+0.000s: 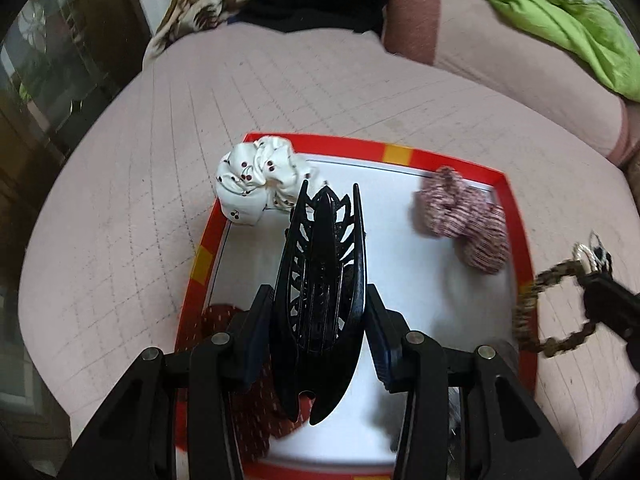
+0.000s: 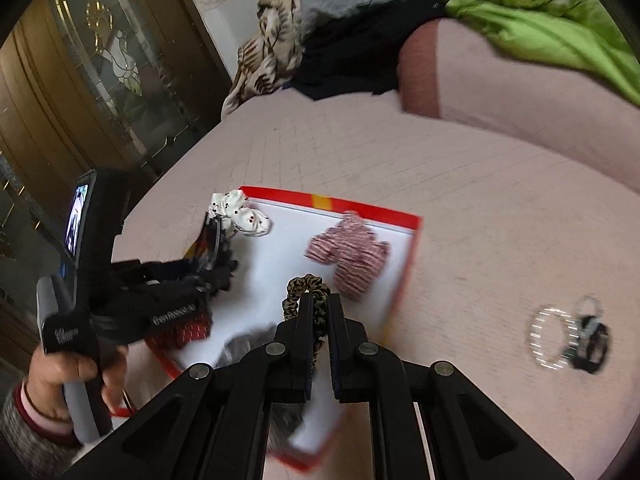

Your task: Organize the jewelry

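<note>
Black plastic fills my left wrist view: the left gripper [image 1: 320, 320] is pinching a big openwork hair claw clip [image 1: 320, 280] between its pads, the clip standing lengthwise along the fingers and hanging over the white floor of the red-rimmed tray [image 1: 516, 216]. That tray lies on a pale pink quilted bed [image 1: 160, 160]. In its far left corner I see a white cherry-print scrunchie [image 1: 256, 180], partly draped over the rim. A pink striped scrunchie [image 1: 464, 220] lies near the far right corner, well apart from the first. A dark red dotted scrunchie [image 1: 256, 408] sits at the near left, mostly behind my left fingers.

From the right wrist view, the right gripper [image 2: 320, 312] has its fingers pressed together on a leopard-print hair tie [image 2: 308, 292], whose loop sticks out past the fingertips above the tray's near right part. Something grey and blurred [image 2: 248, 346] lies in the tray just below; I cannot tell what it is. On the bed to the right of the tray, well clear of it, lie a silvery bangle [image 2: 550, 338] and a dark ring-shaped piece [image 2: 592, 346] just beside it, both blurred. At the left a hand [image 2: 76, 376] grips the left gripper's handle. Green bedding [image 2: 560, 20] is bunched at the far right.
</note>
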Demonstrator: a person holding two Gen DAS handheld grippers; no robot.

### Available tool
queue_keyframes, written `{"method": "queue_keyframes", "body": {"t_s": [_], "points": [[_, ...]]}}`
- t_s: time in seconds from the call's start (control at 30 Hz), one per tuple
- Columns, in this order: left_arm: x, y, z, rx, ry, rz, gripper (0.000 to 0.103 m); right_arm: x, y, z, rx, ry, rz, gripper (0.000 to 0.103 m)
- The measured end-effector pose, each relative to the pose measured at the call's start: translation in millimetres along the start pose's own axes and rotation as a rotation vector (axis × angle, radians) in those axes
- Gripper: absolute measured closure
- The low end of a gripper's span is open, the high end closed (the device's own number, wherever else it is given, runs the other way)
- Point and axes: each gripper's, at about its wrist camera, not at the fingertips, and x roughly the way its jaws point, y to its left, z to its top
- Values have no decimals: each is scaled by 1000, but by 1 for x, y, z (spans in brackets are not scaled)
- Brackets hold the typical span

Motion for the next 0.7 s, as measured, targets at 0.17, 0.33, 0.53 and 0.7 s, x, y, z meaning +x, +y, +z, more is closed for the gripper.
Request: {"method": "queue_keyframes", "body": {"t_s": [0.17, 0.33, 0.53, 0.7], "points": [[22, 10, 7, -41, 29, -8, 60, 49, 3, 1, 16, 71, -2, 95], [28, 13, 8, -62, 24, -23, 60, 70, -1, -5, 15, 109, -21, 95], [16, 12, 6, -72, -11, -57, 60, 69, -3, -6, 2, 99, -56, 87], [-10, 6, 4, -73, -64, -70, 57, 55, 0, -6, -16, 72, -67, 79]]}}
